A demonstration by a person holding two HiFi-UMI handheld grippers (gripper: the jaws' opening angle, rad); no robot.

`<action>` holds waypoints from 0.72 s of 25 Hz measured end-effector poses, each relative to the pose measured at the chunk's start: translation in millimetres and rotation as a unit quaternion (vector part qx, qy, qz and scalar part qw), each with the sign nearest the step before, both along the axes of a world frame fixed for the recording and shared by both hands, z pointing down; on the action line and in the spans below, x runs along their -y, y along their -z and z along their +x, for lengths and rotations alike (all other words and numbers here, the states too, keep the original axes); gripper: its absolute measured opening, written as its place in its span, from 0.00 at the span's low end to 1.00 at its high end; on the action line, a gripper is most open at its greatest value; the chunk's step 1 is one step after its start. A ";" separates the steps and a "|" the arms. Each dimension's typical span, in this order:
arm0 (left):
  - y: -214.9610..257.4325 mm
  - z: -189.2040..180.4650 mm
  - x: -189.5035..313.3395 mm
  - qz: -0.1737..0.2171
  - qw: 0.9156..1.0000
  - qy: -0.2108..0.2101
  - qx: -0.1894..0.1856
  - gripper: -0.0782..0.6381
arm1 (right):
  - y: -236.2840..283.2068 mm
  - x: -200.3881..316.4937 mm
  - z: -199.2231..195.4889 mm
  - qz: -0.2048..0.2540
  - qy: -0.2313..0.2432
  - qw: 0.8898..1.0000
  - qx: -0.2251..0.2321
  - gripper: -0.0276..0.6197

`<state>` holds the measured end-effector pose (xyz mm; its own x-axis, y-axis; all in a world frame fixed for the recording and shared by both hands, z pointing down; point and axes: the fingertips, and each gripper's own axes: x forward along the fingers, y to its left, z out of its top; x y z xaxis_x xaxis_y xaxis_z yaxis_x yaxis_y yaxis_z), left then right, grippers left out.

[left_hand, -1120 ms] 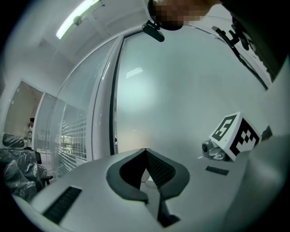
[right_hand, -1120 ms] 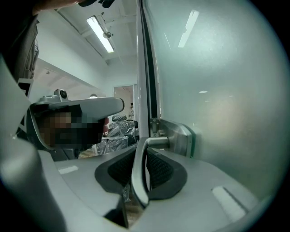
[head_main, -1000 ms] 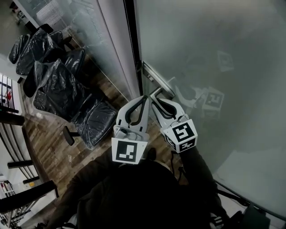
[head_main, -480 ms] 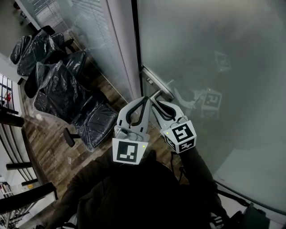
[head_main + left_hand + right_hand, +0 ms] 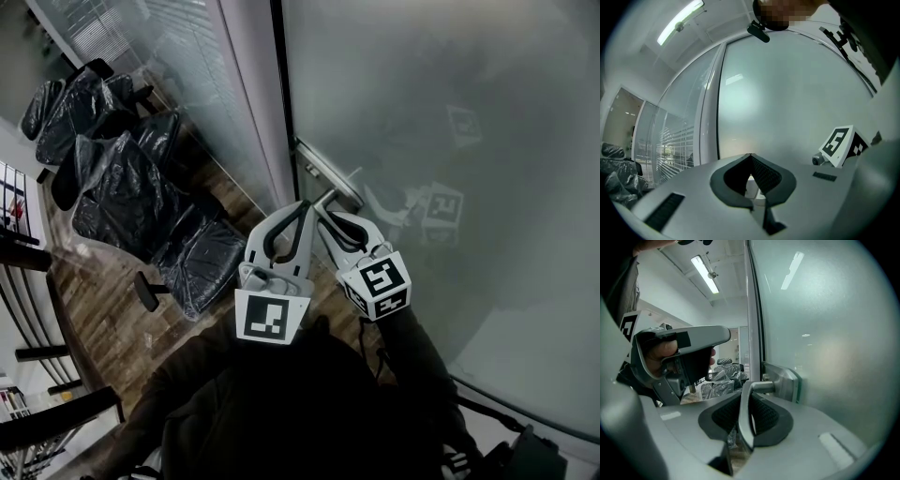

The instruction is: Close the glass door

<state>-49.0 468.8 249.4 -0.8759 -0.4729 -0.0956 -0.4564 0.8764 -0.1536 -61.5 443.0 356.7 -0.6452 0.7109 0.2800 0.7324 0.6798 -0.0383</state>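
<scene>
The frosted glass door [image 5: 422,112] fills the right of the head view, its dark edge against the pale frame [image 5: 253,103]. A metal lever handle [image 5: 328,198] juts from a plate [image 5: 319,167] on the door's edge. My right gripper [image 5: 323,210] is shut on that lever. In the right gripper view the lever [image 5: 744,418] runs down between the ribbed pads, with the plate [image 5: 786,380] just behind. My left gripper [image 5: 302,204] hangs beside it, shut, with nothing in it. In the left gripper view its tips [image 5: 750,155] meet in front of the glass door [image 5: 787,93].
Several black plastic-wrapped chairs [image 5: 122,178] stand on the wooden floor [image 5: 103,291] to the left. A fixed glass panel with blinds [image 5: 187,84] adjoins the frame. The person's dark sleeves and body [image 5: 300,403] fill the bottom of the head view.
Both grippers keep the same pose on and beside the lever. The view has only shifted slightly; the door edge sits a little further left than half a second ago.
</scene>
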 end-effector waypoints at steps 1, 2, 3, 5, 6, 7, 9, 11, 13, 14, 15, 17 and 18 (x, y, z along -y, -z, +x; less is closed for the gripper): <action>-0.2 0.0 0.2 0.001 1.000 -0.001 0.000 0.10 | 0.0 -0.3 0.1 0.000 0.000 1.000 -0.001 0.14; -0.6 0.0 0.5 0.002 1.000 -0.001 -0.002 0.10 | 0.0 -0.4 0.2 0.000 0.000 1.000 -0.001 0.14; -1.1 -0.1 0.8 0.003 1.000 -0.001 -0.004 0.10 | 0.0 -0.4 0.5 0.000 0.000 1.000 -0.001 0.14; -1.3 -0.6 1.6 0.002 1.000 -0.002 -0.004 0.10 | 0.1 -0.2 1.1 0.001 0.000 1.000 0.000 0.14; -1.0 -0.9 1.6 0.001 1.000 -0.002 -0.005 0.10 | 0.4 -0.4 1.6 0.002 0.001 1.000 0.000 0.14; -0.5 -1.2 1.1 0.001 1.000 -0.001 -0.005 0.10 | 0.8 -1.0 2.3 0.002 0.002 1.000 0.001 0.14; 1.6 -1.6 -0.4 0.002 1.000 0.000 -0.004 0.10 | 2.1 -2.8 4.6 0.003 0.004 1.000 0.001 0.14; 3.9 -1.7 -2.0 0.003 1.000 0.001 -0.001 0.10 | 3.3 -4.4 7.0 0.003 0.007 1.000 0.002 0.14; 4.6 -1.4 -3.6 0.003 1.000 0.003 0.001 0.10 | 3.7 -5.0 7.3 0.003 0.008 1.000 0.002 0.14; 4.7 -1.2 -4.3 0.004 1.000 0.004 0.002 0.10 | 3.6 -4.7 6.8 0.004 0.008 1.000 0.002 0.14; 4.6 -0.9 -5.0 0.005 1.000 0.004 0.002 0.10 | 3.4 -4.3 6.4 0.004 0.007 1.000 0.001 0.14; 4.6 -0.2 -6.9 0.007 1.000 0.007 0.000 0.10 | 3.2 -4.0 6.7 0.003 0.007 1.000 0.000 0.14; 4.9 0.1 -8.2 0.007 1.000 0.008 0.000 0.10 | 3.3 -4.0 7.2 0.003 0.007 1.000 0.000 0.14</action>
